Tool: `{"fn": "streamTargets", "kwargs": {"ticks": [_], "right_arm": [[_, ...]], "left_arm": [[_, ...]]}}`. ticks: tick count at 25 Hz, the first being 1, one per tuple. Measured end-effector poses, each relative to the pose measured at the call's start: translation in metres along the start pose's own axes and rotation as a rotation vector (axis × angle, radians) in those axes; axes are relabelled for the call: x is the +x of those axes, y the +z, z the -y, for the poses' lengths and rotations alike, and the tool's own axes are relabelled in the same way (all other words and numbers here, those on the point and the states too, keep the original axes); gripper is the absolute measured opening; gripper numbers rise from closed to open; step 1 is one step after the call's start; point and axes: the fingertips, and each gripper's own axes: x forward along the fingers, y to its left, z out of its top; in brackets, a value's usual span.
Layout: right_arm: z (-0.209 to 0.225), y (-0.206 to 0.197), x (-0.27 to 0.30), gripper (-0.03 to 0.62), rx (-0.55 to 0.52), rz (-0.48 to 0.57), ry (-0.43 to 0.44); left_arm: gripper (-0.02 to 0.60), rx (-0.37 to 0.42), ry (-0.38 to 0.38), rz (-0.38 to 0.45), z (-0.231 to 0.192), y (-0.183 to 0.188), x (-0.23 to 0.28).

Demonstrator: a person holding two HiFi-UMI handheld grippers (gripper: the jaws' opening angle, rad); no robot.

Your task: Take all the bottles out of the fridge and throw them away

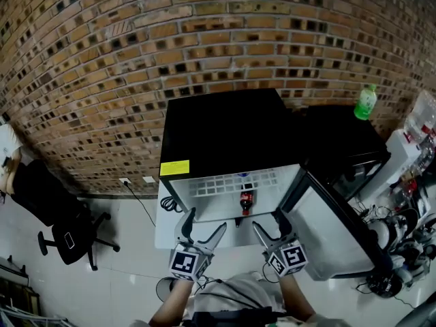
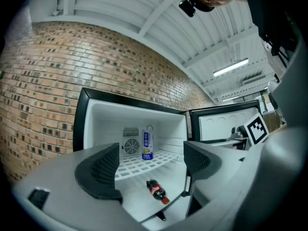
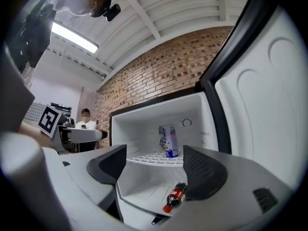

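Left gripper (image 1: 206, 221) and right gripper (image 1: 268, 222) gape wide, empty; cola bottle (image 2: 158, 192), lower centre, looks light and slick, so we'd pinch its mid-body.

Brick wall (image 1: 102, 60), red-brown, is running across the back and curving round at both sides. A white wall socket (image 1: 126, 181) is sitting at its foot, with a black cable (image 1: 139, 203) trailing from there over the pale tiled floor (image 1: 129, 251). Black office chair (image 1: 58, 216) on castors is standing at the left, near the wall. Overhead, a white ribbed ceiling (image 2: 144, 13) with beams is sloping across, and a strip light (image 2: 231, 67) is glowing.
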Motion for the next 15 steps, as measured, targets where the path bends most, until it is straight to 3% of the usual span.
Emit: {"fn": "streamTargets", "kwargs": {"ticks": [4, 9, 15], "right_arm": [[-0.001, -0.01, 0.038, 0.37, 0.032, -0.063, 0.046], [0.02, -0.009, 0.098, 0.37, 0.057, -0.069, 0.053], [0.046, -0.01, 0.172, 0.37, -0.01, -0.115, 0.038]], "left_arm": [[0.403, 0.014, 0.024, -0.014, -0.006, -0.006, -0.006], [0.403, 0.026, 0.095, -0.013, -0.025, -0.018, -0.02], [0.403, 0.012, 0.203, -0.017, -0.047, -0.019, -0.043]]}}
